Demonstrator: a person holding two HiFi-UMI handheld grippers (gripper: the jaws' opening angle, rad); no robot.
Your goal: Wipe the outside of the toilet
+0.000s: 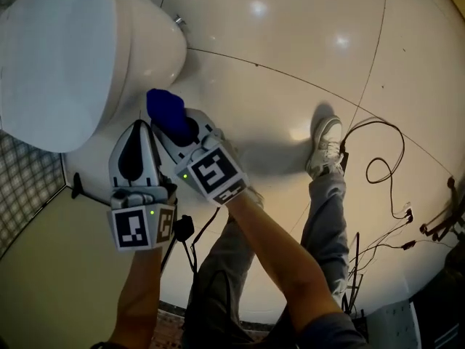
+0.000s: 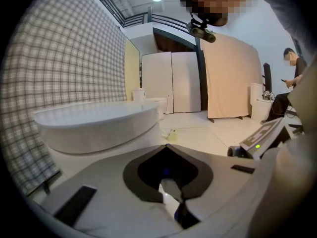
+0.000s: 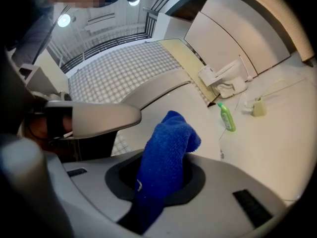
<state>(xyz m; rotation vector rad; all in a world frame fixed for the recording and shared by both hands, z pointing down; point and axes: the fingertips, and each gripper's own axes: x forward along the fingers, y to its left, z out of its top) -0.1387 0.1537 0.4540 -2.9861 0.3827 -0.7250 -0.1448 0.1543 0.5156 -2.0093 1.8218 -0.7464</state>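
- The toilet [image 1: 58,57] is white and glossy, with its lid seen closed and flat on top. The rounded bowl [image 1: 149,42] is seen under the lid, standing on a pale tiled floor [image 1: 305,42] beside a checked wall. In the left gripper view the toilet [image 2: 94,123] is seen from the side, low and wide.
- The cloth [image 1: 168,113] is deep blue and fluffy. It is clamped between the jaws of the right gripper [image 1: 182,131]; its bunched free end [image 3: 173,133] stands up past them, just beside the bowl; contact cannot be told.
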